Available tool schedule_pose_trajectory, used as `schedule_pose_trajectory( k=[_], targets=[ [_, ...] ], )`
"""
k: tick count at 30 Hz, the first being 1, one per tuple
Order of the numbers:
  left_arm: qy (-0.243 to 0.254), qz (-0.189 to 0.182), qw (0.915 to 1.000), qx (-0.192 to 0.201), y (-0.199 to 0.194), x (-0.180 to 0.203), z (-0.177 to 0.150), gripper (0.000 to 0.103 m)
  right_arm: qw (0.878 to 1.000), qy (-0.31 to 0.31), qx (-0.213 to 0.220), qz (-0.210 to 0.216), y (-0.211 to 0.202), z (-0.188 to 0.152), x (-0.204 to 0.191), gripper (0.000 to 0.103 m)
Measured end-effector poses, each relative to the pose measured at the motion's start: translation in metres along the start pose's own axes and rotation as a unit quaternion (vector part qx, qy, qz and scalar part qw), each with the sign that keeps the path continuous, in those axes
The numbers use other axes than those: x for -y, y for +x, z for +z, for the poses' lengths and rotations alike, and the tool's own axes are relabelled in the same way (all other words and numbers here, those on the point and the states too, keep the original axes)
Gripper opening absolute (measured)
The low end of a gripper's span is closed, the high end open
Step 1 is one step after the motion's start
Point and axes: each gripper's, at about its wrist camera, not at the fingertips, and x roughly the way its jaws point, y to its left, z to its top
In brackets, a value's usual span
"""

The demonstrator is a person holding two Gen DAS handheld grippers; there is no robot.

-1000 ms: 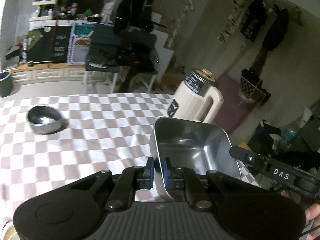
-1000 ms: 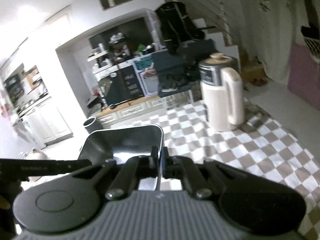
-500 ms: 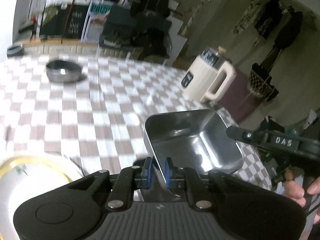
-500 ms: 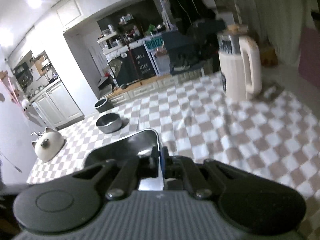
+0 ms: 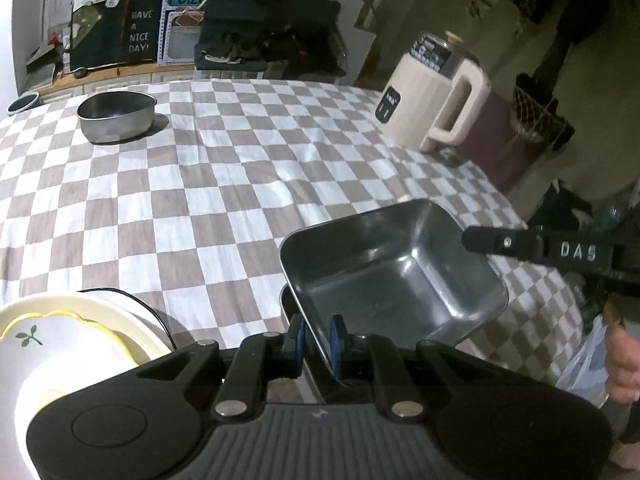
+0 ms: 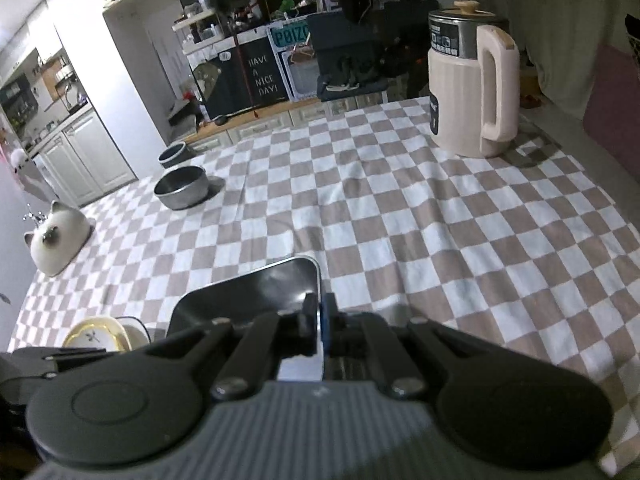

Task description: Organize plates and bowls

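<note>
over the checked tablecloth [image 5: 224,184], both claws pinch opposite rims of the square steel tray [image 5: 392,272], left gripper [image 5: 318,338] and right gripper [image 6: 317,322], which hangs tilted directly above a second tray [image 5: 285,304] just beneath.

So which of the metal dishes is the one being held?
The square steel tray, clamped at opposite rims by the left gripper and right gripper. The round steel bowl sits untouched across the checkered cloth.

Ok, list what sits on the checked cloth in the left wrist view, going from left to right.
White plates → round metal bowl → square metal tray, held by both sets of jaws → cream kettle.
</note>
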Motion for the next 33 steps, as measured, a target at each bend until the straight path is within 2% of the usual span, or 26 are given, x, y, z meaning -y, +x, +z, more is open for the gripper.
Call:
schedule_pose_trajectory(
  k=[19,28,33],
  targets=[
    [0.039,0.029,0.998,-0.041,0.027,0.008,-0.009,0.016,0.998,-0.046,-0.029,-0.025,0.015,0.0,-0.009,0.004],
    [0.042,0.031,0.9977,-0.043,0.028,0.009,-0.009,0.016,0.996,-0.057,-0.056,-0.046,0.028,-0.001,-0.008,0.005],
    [0.041,0.026,0.9978,-0.044,0.028,0.01,-0.009,0.021,0.993,-0.072,-0.072,-0.061,0.035,-0.003,-0.01,0.005]
  ],
)
